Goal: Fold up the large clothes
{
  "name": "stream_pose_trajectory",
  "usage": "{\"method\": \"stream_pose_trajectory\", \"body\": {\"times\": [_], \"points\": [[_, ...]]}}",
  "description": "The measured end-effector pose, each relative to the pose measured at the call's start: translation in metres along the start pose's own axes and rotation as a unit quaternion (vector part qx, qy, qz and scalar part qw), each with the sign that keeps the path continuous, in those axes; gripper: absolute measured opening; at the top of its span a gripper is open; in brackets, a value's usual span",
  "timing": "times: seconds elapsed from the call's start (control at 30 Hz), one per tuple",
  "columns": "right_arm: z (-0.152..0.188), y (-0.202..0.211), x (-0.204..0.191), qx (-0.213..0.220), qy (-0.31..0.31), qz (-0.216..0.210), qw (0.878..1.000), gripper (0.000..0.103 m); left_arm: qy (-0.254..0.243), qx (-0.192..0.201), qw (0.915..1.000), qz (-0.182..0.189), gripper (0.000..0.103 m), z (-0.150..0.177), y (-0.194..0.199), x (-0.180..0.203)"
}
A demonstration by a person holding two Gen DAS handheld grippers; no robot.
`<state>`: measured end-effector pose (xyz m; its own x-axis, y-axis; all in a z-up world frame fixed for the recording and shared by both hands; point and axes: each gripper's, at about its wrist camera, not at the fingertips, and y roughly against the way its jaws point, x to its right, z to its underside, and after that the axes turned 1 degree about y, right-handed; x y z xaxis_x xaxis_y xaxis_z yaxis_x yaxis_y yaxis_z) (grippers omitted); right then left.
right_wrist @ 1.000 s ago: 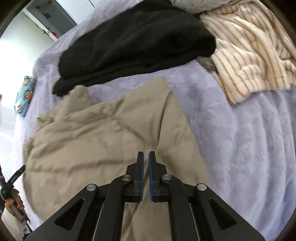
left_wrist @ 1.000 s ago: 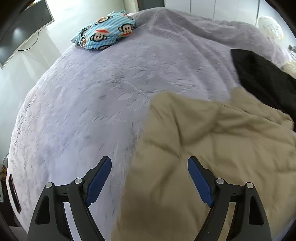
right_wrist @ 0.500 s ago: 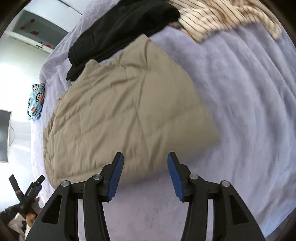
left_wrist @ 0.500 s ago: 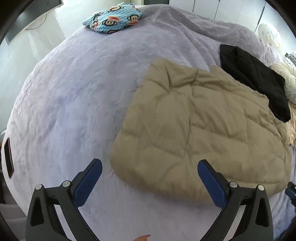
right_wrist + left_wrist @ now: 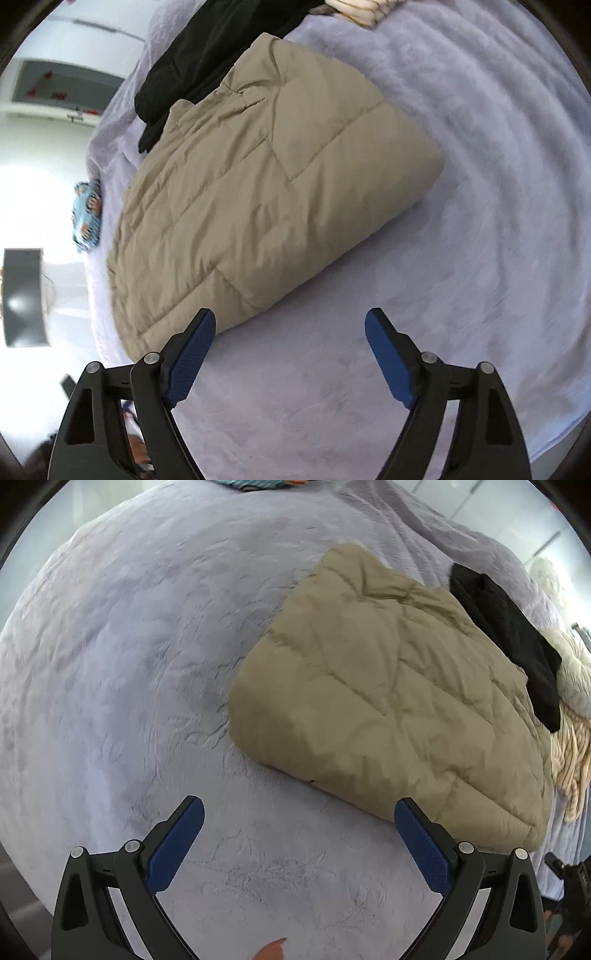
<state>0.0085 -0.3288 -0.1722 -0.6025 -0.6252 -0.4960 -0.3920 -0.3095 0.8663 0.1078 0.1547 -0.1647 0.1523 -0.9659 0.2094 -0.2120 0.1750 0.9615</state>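
While the tan quilted coat lay folded on the lilac blanket, we held the left gripper wide and empty and the right gripper, its jaws opening, empty too; we judged another fold or smoothing came next.

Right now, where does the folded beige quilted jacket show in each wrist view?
Left wrist: the folded beige quilted jacket fills the centre right, above the right finger.
Right wrist: the jacket lies centre left, running diagonally, its near edge by the left finger.
Shared landmark: the black garment lies against the jacket's far edge on the lilac fleece blanket.
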Motion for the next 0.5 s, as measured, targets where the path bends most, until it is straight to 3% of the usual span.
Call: {"method": "stream_pose_trajectory", "body": {"times": [0.23,0.37,0.5], "points": [[0.003,-0.014,0.005,0.001,-0.028,-0.034,0.999,0.087,0.066,-0.031,0.9951,0.067,0.103,0.006,-0.024,-0.016],[0.004,-0.019,0.012,0.007,-0.056,-0.063,0.996,0.088,0.097,-0.047,0.9839,0.143,0.103,0.008,-0.036,-0.019],[-0.001,-0.027,0.015,0.013,-0.073,-0.089,0.993,0.088,0.129,-0.061,0.9723,0.185,0.103,0.007,-0.055,-0.018]]}}
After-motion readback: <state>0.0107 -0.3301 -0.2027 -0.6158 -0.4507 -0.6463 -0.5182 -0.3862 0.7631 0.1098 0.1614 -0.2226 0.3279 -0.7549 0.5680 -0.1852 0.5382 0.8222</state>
